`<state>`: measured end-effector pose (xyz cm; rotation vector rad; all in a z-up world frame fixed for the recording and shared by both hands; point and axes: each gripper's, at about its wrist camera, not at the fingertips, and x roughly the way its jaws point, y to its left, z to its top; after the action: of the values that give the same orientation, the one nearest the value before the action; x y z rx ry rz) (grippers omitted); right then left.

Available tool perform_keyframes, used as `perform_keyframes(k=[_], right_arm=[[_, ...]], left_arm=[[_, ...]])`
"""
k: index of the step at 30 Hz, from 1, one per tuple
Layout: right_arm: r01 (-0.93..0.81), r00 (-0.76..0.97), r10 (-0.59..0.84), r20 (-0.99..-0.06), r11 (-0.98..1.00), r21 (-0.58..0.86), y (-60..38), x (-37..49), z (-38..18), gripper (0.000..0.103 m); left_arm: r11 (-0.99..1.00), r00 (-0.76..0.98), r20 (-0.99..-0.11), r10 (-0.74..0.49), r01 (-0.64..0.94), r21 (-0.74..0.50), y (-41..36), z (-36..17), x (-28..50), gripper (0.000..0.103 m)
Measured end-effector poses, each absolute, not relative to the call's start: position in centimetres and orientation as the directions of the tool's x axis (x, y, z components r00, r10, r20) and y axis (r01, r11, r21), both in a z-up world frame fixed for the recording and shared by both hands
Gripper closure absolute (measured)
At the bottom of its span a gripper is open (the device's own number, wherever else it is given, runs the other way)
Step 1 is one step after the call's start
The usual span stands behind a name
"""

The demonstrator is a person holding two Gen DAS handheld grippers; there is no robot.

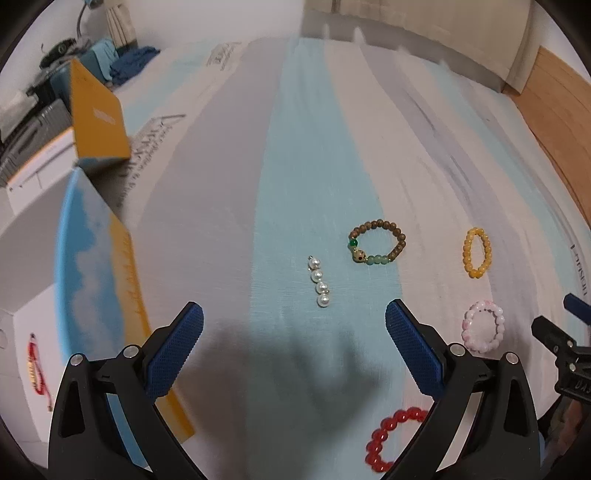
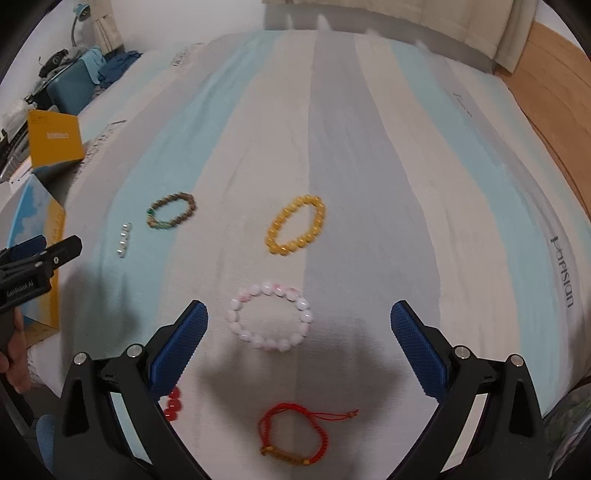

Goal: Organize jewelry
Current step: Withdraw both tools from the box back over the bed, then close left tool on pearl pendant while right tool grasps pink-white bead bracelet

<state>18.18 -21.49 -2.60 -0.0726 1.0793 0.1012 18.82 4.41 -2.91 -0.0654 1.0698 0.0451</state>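
Most of the sorting looks undone to me. A white box with a sky-blue and orange lid flap (image 1: 92,266) stands open at the left edge of the bed, and inside it I can make out one red cord bracelet (image 1: 36,363) lying on the white floor of the box. Everything else is spread on the bed cover: a short string of white pearls (image 1: 320,281), a brown wooden-bead bracelet with green stones (image 1: 377,242) just beside it, a yellow bead bracelet (image 2: 296,226) farther right, a pale pink bead bracelet (image 2: 269,320), a glossy red bead bracelet (image 1: 393,441) nearest the person, and a second red braided cord bracelet with a gold charm (image 2: 293,439).

The left tool (image 1: 294,332) hangs over the cover with its blue pads wide apart and nothing between them, the pearls just ahead of it. The right tool (image 2: 299,332) is likewise spread and empty, with the pink bracelet lying between and just beyond its fingertips, not touched as far as I can tell. I would guess one of those two pieces goes next.

The surface is a bed under a striped cover (image 2: 369,166) in pale blue, grey and cream with printed lettering. Beyond it are a wooden floor (image 2: 554,110) at right, a desk lamp (image 2: 79,18) and piled blue clothes at far left.
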Motion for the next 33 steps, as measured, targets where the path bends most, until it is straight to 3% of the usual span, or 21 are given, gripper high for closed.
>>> perform_keyframes(k=[15, 23, 33], right_arm=[[-0.094, 0.383, 0.048, -0.923, 0.996, 0.012, -22.8, 19.7, -7.9, 0.012], [-0.097, 0.335, 0.066, -0.940, 0.995, 0.035, -23.0, 20.2, -10.4, 0.025], [-0.092, 0.326, 0.084, -0.941, 0.994, 0.057, -23.5, 20.7, -11.2, 0.035]], left_arm=[[0.997, 0.452, -0.892, -0.020, -0.052, -0.049, 3.5, -7.0, 21.9, 0.006], [0.999, 0.448, -0.894, -0.006, -0.043, -0.029, 2.4, -8.4, 23.3, 0.006], [0.999, 0.424, -0.905, 0.011, -0.050, -0.012, 1.5, -10.4, 23.9, 0.018]])
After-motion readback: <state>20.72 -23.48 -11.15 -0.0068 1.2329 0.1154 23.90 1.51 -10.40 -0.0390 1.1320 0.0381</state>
